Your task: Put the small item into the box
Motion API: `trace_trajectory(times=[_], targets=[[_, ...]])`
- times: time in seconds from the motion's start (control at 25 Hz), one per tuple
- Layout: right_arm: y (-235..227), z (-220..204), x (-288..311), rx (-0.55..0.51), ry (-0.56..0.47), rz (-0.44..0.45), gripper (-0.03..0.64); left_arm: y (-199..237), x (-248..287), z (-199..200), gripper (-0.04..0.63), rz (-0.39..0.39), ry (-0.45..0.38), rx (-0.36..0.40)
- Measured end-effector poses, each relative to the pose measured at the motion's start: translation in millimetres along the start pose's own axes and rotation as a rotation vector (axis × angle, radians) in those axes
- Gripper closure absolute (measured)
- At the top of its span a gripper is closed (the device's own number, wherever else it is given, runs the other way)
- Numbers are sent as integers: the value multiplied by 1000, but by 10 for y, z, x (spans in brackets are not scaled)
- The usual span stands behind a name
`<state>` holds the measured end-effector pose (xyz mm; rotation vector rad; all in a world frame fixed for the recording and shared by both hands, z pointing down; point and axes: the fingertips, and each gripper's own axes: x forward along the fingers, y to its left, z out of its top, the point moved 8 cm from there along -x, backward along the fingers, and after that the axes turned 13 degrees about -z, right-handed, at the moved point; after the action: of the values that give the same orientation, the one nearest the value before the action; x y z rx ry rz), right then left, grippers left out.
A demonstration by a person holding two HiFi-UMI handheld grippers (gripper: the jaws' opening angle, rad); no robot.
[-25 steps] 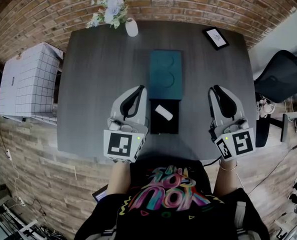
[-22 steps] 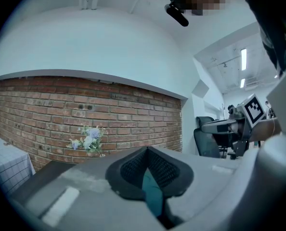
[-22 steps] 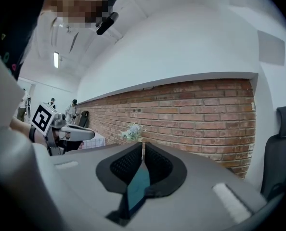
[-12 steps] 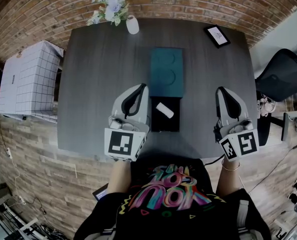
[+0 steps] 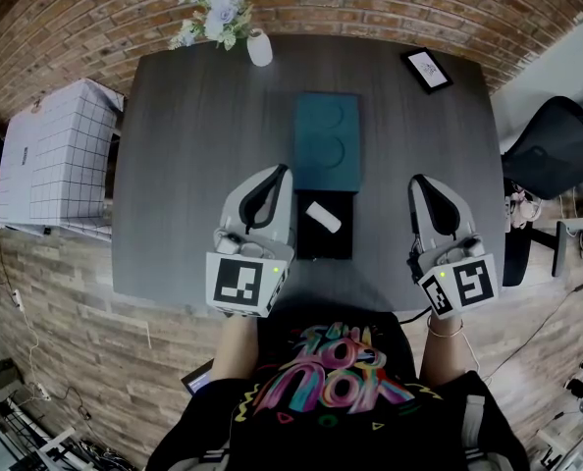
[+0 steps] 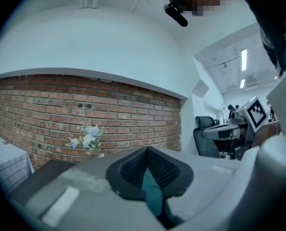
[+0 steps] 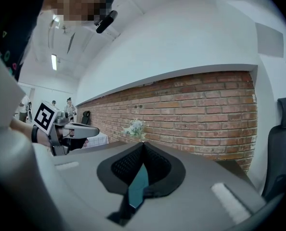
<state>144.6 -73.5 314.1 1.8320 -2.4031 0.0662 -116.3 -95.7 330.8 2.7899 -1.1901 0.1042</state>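
The small white item point(image 5: 323, 217) lies inside the open black box point(image 5: 323, 249) near the table's front edge. A teal lid point(image 5: 327, 141) lies flat just beyond the box. My left gripper point(image 5: 277, 173) rests close beside the box's left side, jaws shut and empty. My right gripper point(image 5: 419, 182) hovers well right of the box, also shut with nothing in it. In the left gripper view the pads point(image 6: 133, 165) meet at their tips. The right gripper view shows its pads point(image 7: 126, 163) closed together the same way.
The dark table point(image 5: 184, 155) carries a white vase point(image 5: 259, 51) with flowers at the back left and a framed card point(image 5: 425, 72) at the back right. A white gridded box point(image 5: 56, 160) stands left of the table, an office chair point(image 5: 552, 155) to its right.
My right gripper drifted right, then came back left toward the box. The left gripper, the box and the white item have stayed put.
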Motion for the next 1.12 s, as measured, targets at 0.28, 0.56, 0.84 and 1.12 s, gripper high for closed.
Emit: trace_trajectory(times=[0.28,0.56,0.84,1.12], targets=[[12,-2,10,2,-5,6,615,11,3,-26,594,6,1,0],[1,-7,5,-9,2,8,615,14,-4,-39,594,7,1,0],[-22,1,-10,2,1,1,617,-13,-2,-48,595,5,5,-4],[19,-30,-10,4,7,15,615,-9,-4,-62,594,5,7,-4]])
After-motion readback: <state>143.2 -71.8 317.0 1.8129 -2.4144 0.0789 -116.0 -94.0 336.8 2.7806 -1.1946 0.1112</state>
